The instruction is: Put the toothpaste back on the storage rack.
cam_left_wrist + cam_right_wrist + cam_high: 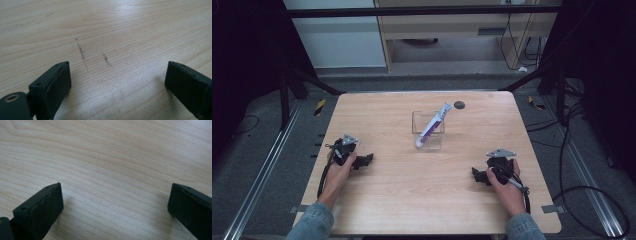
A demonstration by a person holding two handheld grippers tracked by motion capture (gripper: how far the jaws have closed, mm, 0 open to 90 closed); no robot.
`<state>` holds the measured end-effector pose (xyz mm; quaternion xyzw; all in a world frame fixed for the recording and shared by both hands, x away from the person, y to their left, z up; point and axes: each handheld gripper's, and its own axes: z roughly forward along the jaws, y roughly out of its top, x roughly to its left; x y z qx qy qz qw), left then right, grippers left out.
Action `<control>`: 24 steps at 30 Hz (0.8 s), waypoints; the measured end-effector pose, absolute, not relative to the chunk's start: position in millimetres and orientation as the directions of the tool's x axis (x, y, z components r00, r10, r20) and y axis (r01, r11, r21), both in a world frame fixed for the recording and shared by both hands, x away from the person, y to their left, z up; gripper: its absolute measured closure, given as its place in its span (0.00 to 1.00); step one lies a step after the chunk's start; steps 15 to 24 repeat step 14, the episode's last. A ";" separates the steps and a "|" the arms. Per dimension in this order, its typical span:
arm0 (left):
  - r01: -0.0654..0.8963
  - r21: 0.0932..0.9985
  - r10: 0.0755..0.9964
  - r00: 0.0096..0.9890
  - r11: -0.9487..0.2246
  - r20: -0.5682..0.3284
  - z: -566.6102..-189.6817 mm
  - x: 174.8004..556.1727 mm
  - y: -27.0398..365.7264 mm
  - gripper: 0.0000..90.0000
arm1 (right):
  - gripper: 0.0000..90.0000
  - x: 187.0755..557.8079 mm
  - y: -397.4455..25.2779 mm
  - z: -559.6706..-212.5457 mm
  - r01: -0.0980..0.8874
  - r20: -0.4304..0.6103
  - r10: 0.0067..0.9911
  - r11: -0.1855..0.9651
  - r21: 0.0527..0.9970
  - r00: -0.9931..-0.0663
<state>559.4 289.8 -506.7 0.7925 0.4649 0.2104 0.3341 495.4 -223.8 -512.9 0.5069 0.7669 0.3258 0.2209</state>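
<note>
We note a clear square container (pixel 428 129) on the wooden surface (pixel 412 200), holding a white and purple tube (pixel 434 123) that leans with its top past the container's rim. Left hand-held gripper (pixel 364 161) rests on the surface well to the left of the container, nearer the person, jaws spread wide, nothing between them. Right hand-held gripper (pixel 478 175) rests well to the container's right, also nearer the person, jaws equally wide and empty. Beyond the container, a small dark disc (pixel 459 105).
</note>
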 end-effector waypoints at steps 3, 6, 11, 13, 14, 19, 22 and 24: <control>0.597 0.724 0.878 0.479 -0.344 0.023 -506.7 559.5 289.8 0.06 | 0.00 495.3 -223.6 -512.7 0.636 -0.005 0.922 0.270 0.723 -0.387; 0.597 0.724 0.877 0.481 -0.346 0.023 -506.9 559.6 289.5 0.05 | 0.00 495.3 -223.6 -512.8 0.635 -0.006 0.922 0.271 0.723 -0.387; 0.604 0.717 0.879 0.476 -0.349 0.026 -507.3 559.9 289.2 0.02 | 0.00 495.2 -223.5 -512.8 0.636 -0.005 0.923 0.270 0.723 -0.386; 0.610 0.715 0.884 0.467 -0.342 0.024 -507.5 559.9 288.9 0.00 | 0.01 495.1 -223.5 -512.8 0.636 -0.005 0.922 0.270 0.723 -0.386; 0.611 0.714 0.884 0.466 -0.342 0.024 -507.5 559.8 288.8 0.00 | 0.01 495.2 -223.5 -512.8 0.635 -0.006 0.922 0.271 0.723 -0.386; 0.611 0.714 0.884 0.466 -0.342 0.024 -507.5 559.8 288.8 0.00 | 0.01 495.2 -223.5 -512.8 0.635 -0.006 0.922 0.271 0.723 -0.386; 0.611 0.714 0.884 0.466 -0.342 0.024 -507.5 559.8 288.8 0.00 | 0.01 495.2 -223.5 -512.8 0.635 -0.006 0.922 0.271 0.723 -0.386; 0.611 0.714 0.884 0.466 -0.342 0.024 -507.5 559.8 288.8 0.00 | 0.01 495.2 -223.5 -512.8 0.635 -0.006 0.922 0.271 0.723 -0.386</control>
